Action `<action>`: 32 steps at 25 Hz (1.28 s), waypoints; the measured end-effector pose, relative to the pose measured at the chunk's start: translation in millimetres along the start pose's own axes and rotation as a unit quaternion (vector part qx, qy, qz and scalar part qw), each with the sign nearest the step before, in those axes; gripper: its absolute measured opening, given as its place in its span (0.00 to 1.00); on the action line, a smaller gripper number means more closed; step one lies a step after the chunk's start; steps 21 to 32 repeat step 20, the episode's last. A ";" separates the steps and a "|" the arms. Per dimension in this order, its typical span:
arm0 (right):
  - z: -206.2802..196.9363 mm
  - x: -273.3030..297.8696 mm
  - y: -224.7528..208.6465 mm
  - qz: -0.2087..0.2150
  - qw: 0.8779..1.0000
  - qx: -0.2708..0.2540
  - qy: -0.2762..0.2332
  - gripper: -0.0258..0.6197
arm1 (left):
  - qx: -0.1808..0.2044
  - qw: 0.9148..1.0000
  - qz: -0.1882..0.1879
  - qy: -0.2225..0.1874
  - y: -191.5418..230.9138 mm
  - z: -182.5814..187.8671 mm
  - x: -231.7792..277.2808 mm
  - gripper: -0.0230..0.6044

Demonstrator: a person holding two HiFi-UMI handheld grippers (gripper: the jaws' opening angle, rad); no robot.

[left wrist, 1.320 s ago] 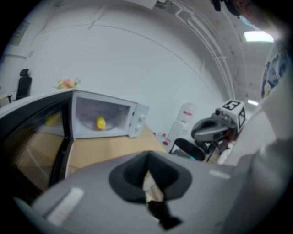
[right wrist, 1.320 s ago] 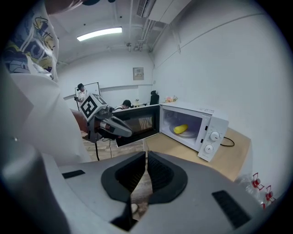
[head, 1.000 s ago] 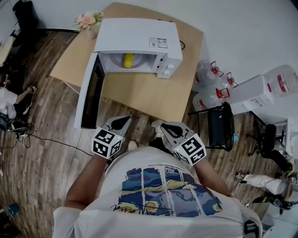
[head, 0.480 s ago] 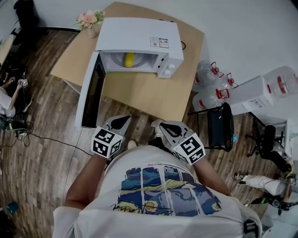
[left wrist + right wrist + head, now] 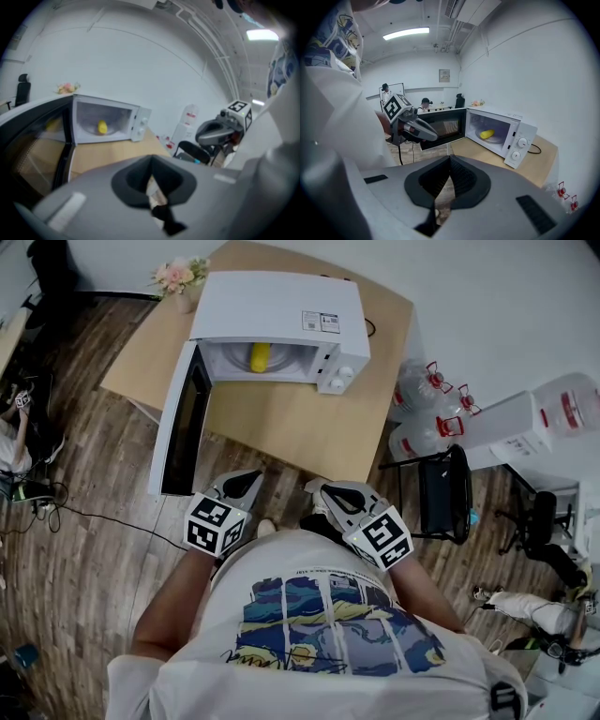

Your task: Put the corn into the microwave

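Corn [image 5: 260, 358] in microwave [image 5: 281, 310], well beyond fingers [image 5: 242, 487]

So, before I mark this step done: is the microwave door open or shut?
Open. The door stands swung wide from the microwave, and the corn shows inside the cavity.

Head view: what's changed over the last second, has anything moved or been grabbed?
Only a bystander's hand at the left edge has drawn further toward that edge. Nothing was taken hold of or let go. The left claw and right claw stay shut and empty near the person's body. The corn stays inside the microwave, and its door stays open.
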State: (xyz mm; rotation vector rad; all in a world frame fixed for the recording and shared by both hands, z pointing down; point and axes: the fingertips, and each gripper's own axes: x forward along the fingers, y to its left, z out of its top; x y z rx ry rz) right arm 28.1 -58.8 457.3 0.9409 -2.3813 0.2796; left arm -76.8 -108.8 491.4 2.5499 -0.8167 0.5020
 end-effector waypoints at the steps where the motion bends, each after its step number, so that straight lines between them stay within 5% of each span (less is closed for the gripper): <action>1: -0.4 0.3 -1.8 0.001 1.000 0.000 0.000 0.05 | -0.001 1.000 0.001 0.000 0.6 0.4 1.2 0.05; 20: -11.8 -7.5 -65.9 0.008 1.000 0.006 -0.004 0.05 | -0.008 0.999 0.035 0.004 8.0 24.0 58.2 0.05; 32: -11.8 -7.5 -65.9 0.008 1.000 0.006 -0.004 0.05 | -0.008 0.999 0.035 0.004 8.0 24.0 58.2 0.05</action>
